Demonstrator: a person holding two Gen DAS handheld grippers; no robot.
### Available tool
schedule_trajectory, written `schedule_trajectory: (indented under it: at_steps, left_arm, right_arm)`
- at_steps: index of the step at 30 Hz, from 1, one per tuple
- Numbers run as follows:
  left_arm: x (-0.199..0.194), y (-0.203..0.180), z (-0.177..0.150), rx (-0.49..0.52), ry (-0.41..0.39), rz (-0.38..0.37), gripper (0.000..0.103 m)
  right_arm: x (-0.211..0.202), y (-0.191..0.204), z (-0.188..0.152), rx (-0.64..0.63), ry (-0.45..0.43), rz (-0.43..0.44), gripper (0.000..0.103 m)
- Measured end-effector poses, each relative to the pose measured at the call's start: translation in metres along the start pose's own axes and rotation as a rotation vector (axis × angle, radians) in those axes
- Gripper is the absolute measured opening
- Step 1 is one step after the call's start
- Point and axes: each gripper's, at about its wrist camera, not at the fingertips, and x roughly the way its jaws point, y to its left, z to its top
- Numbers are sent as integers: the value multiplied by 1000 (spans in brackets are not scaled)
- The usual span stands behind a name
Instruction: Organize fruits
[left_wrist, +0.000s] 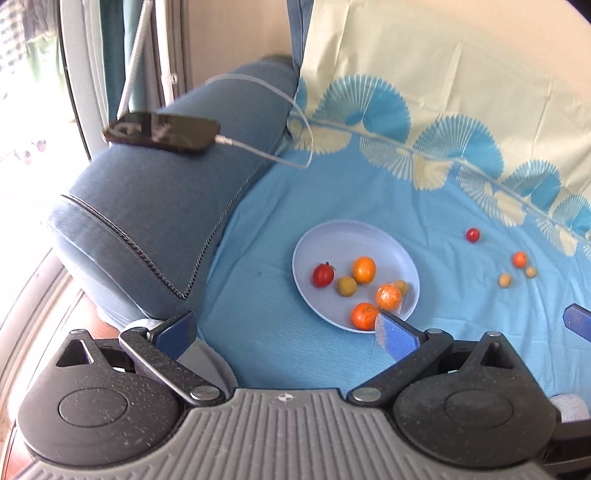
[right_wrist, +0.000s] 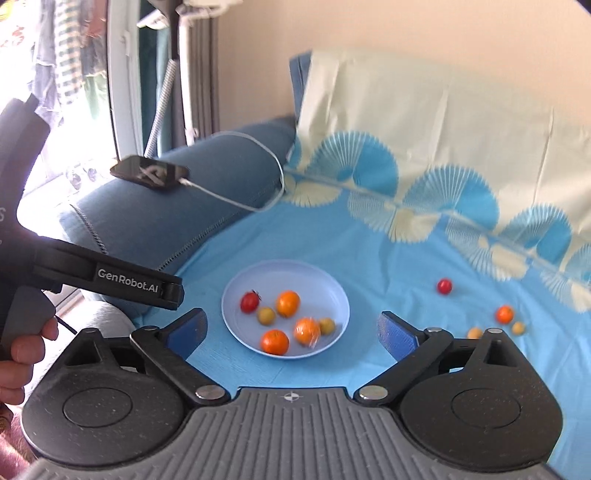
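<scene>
Blue sheet (right_wrist: 314, 369) covers the sofa, with a plate (right_wrist: 236, 284) holding six fruits (right_wrist: 287, 303). Four small fruits (right_wrist: 505, 314) lie well apart on the sheet. My left gripper (left_wrist: 288, 328) and right gripper (right_wrist: 291, 328) hang wide open, holding nothing

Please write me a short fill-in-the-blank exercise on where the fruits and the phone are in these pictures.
1. The plate holds ___ fruits.
2. Outside the plate, ___ fruits lie on the blue cloth, including a red one.
3. The phone rests on the sofa's ___, with a white cable plugged in.
4. Both the left gripper and the right gripper have their jaws ___.

Missing words: six; four; armrest; open
</scene>
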Motion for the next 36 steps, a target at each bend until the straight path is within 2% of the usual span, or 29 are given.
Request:
schedule_trajectory:
  at_steps: [6, 15, 24, 36]
  left_arm:
    - [-35, -2, -12, 20, -69, -14, 103]
    - [-64, -8, -22, 22, -122, -36, 103]
    - [-74, -7, -25, 26, -149, -49, 103]
    - [-71, -7, -25, 34, -129, -43, 103]
  right_arm:
    - [-37, 6, -7, -9, -57, -27, 101]
    - [-76, 6, -16, -6, -139, -70, 102]
    - [-90, 13, -19, -34, -172, -87, 102]
    - [-92, 9, -22, -12, -179, -89, 102]
